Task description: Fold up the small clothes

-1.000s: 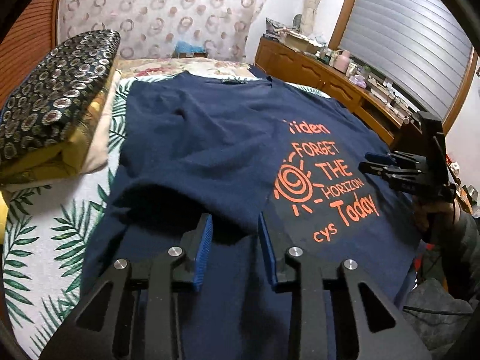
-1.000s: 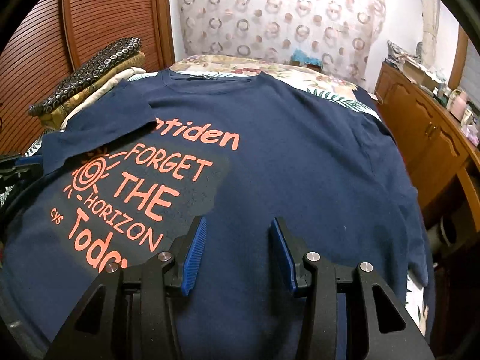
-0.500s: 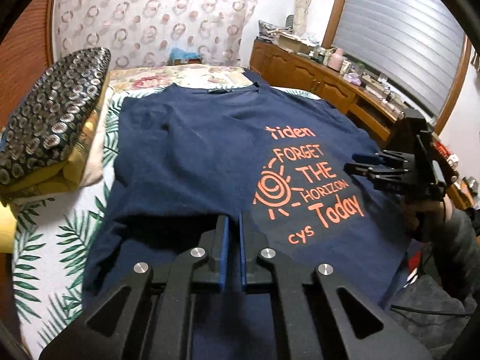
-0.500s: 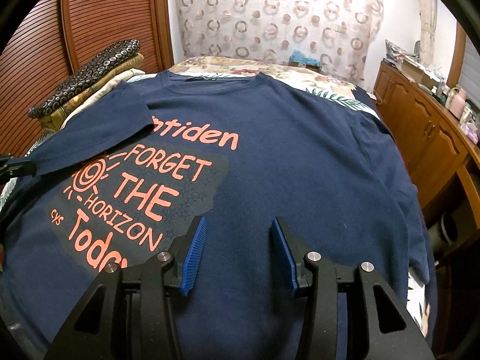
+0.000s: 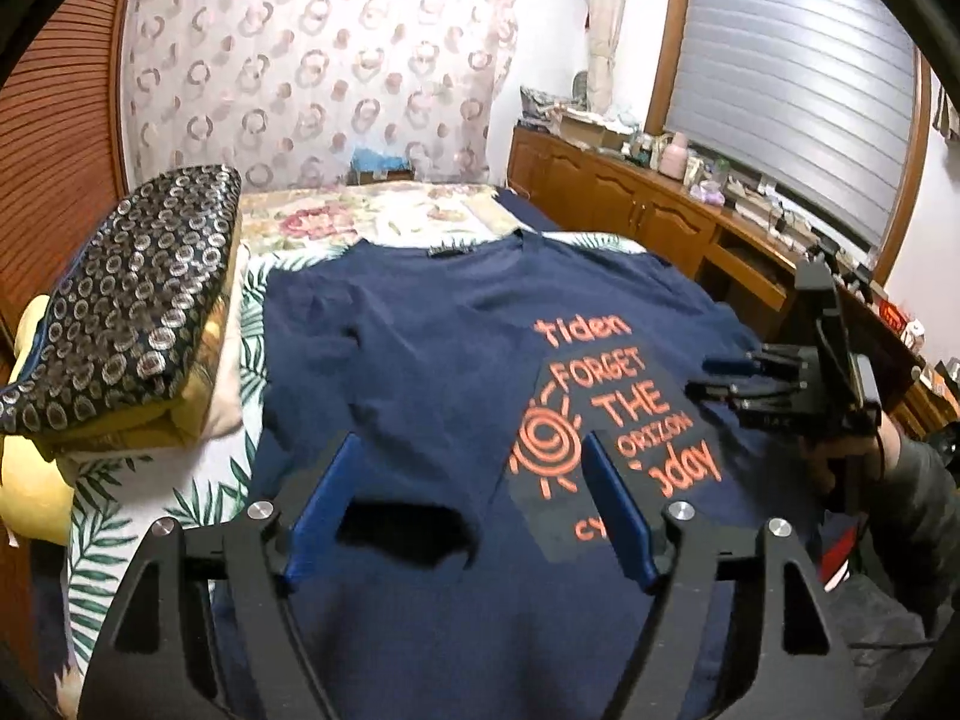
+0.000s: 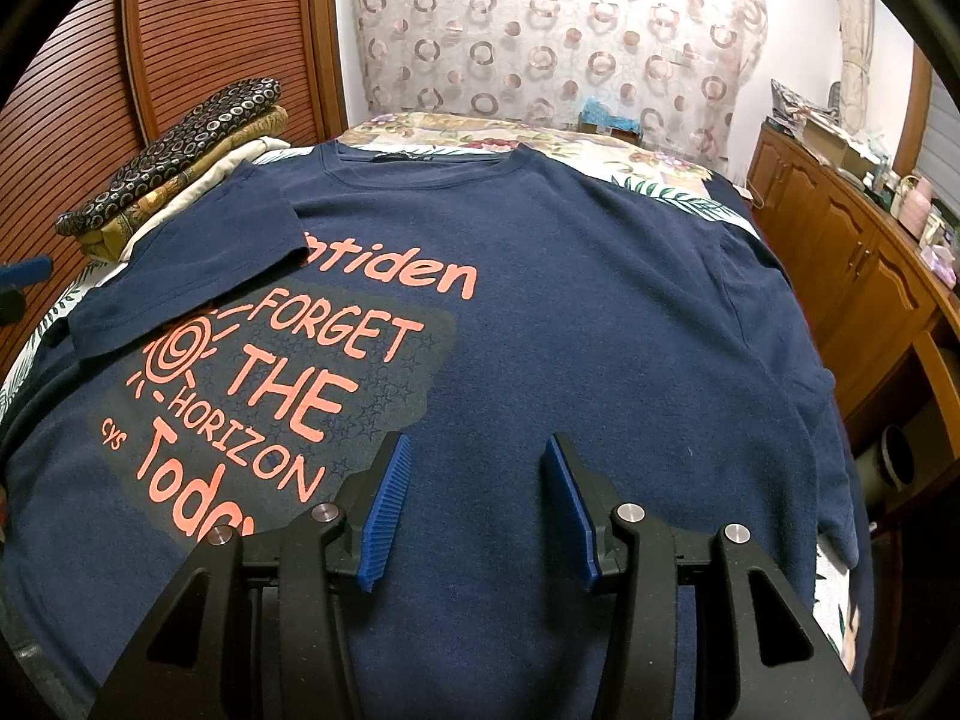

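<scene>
- Navy cotton fills most of what we see: the T-shirt [image 6: 600, 330] lies front-up on the bed [image 5: 180, 480], neckline toward the far curtain [image 6: 540, 18], orange lettering reading "FORGET THE HORIZON Today".
- We hold the left gripper [image 5: 468, 510] with its blue pads spread wide; nothing sits between them, and they hang over the shirt's lower left part without any contact we can make out.
- We hold the right gripper [image 6: 474, 504] with its pads parted about as far, again with nothing between them, over the shirt's lower middle; whether it touches the cloth we cannot tell.
- From the left wrist view we see the right gripper [image 5: 774, 390] from the side, above the shirt's right edge, fingers pointing across the print.
- One sleeve [image 6: 198, 282] is folded inward over the chest, its hem covering the start of the top printed word.
- The other sleeve [image 6: 798, 396] drapes over the bed's right edge, next to the wooden cabinets [image 6: 852, 264].
- Along the left edge, leaf-print sheet shows as a narrow strip between the shirt and a stack of folded bedding [image 5: 120, 324].
- Beyond the neckline, floral bedspread [image 6: 480, 132] lies bare up to the curtain.
</scene>
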Demonstrator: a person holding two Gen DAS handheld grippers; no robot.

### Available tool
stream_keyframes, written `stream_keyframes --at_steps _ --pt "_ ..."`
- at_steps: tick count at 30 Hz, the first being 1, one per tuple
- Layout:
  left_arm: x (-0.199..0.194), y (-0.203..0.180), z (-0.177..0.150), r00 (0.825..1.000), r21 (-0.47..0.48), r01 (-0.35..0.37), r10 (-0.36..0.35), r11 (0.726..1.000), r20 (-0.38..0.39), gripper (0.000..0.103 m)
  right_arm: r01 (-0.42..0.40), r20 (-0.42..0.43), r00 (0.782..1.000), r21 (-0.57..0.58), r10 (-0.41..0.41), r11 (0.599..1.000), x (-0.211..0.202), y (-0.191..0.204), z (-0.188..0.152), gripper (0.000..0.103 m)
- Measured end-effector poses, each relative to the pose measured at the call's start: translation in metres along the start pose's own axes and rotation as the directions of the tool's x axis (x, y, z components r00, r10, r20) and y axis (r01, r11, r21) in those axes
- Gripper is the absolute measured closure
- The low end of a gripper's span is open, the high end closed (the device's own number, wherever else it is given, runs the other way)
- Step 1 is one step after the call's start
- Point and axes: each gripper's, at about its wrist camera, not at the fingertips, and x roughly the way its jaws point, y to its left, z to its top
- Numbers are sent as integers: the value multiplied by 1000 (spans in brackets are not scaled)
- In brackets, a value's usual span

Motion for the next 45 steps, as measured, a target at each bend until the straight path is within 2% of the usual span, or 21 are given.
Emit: stream_keyframes --at_steps 7,16,22,27,31,37,45 --pt "5 3 10 997 -14 -69 70 997 41 25 -2 1 1000 1 2 1000 -1 0 -1 51" --pt "13 -3 23 995 2 -76 75 997 65 25 6 -4 1000 5 -6 1000 -7 -7 -2 50" --pt "20 -13 30 995 20 -67 66 998 71 25 57 42 997 73 -60 996 -34 -45 -9 50" --pt "26 -23 33 996 33 -55 53 998 72 25 130 55 989 147 -139 981 -52 -89 -16 50" --pt "30 -29 33 996 42 -51 48 998 74 25 157 56 984 200 -172 967 -60 -118 -21 50" --pt "37 -35 28 998 45 -38 35 998 53 25 121 44 990 263 -137 957 -54 -136 -30 50" --pt "43 -39 22 999 39 -21 20 999 33 25 90 -32 996 313 -85 945 -39 -163 -30 50"
